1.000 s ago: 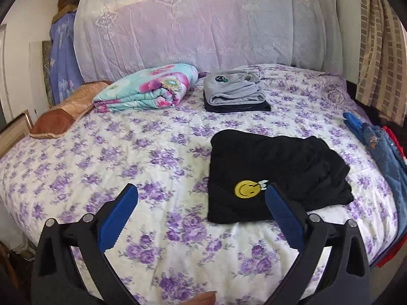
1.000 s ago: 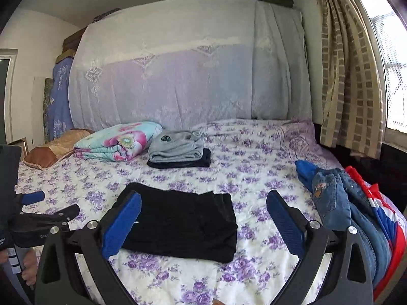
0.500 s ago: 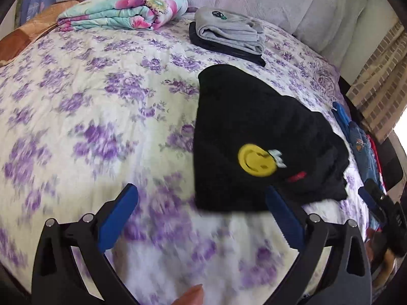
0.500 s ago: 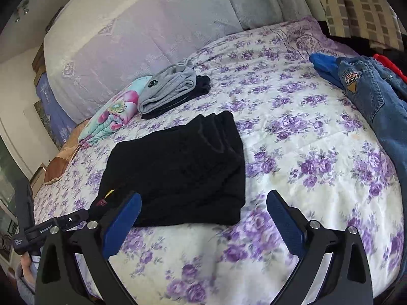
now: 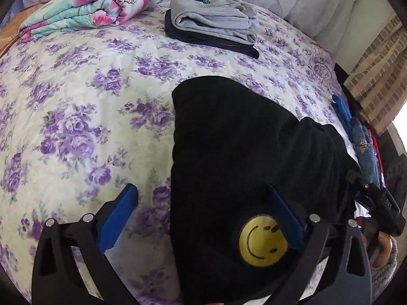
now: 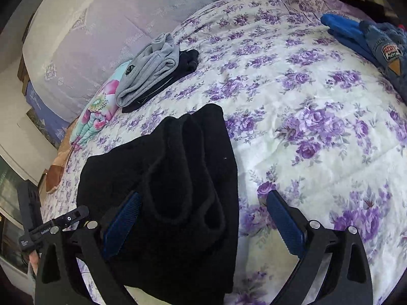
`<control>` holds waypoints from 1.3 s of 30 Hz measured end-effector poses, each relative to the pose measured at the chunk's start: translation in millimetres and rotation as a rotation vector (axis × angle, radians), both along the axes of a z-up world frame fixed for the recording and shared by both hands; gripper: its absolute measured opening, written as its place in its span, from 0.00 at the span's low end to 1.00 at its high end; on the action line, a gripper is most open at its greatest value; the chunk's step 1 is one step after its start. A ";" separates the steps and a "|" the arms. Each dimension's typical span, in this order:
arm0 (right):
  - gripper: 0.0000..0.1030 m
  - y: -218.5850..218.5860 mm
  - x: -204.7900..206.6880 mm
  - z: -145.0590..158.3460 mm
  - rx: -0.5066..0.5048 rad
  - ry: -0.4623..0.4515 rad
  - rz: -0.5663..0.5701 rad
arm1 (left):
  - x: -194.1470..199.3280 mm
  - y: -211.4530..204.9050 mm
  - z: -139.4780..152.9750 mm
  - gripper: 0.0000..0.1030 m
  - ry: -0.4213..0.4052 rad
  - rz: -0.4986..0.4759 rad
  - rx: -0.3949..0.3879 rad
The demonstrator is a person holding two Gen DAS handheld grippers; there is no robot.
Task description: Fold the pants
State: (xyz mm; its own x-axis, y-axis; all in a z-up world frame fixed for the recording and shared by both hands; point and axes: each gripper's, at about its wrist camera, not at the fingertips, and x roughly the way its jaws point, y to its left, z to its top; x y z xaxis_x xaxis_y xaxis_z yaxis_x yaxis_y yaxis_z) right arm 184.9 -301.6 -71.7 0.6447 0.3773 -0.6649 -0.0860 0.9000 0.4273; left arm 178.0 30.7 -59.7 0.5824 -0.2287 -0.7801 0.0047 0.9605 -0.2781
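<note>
The black pants (image 5: 244, 157) lie folded on the floral bedspread (image 5: 84, 117), on its near half, with the yellow smiley patch (image 5: 263, 240) at their near end. The left gripper (image 5: 203, 216) is spread wide and holds nothing; the pants' left edge runs between its blue pads, one pad over bare bedspread, the other over black cloth beside the patch. The right gripper (image 6: 203, 218) is equally wide and empty, straddling the pants' opposite, bunched edge; whether its pads touch the cloth is hard to tell. Beyond the pants, a grey folded garment (image 5: 216, 17) rests on a dark one, next to a floral quilt (image 5: 91, 7). Right of the pants lie jeans (image 6: 384, 48).
</note>
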 end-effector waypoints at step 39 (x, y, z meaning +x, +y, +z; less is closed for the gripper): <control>0.97 107.4 -1.1 22.9 -0.435 -0.095 0.146 | -85.2 -62.7 -5.9 0.96 -0.085 -0.002 0.219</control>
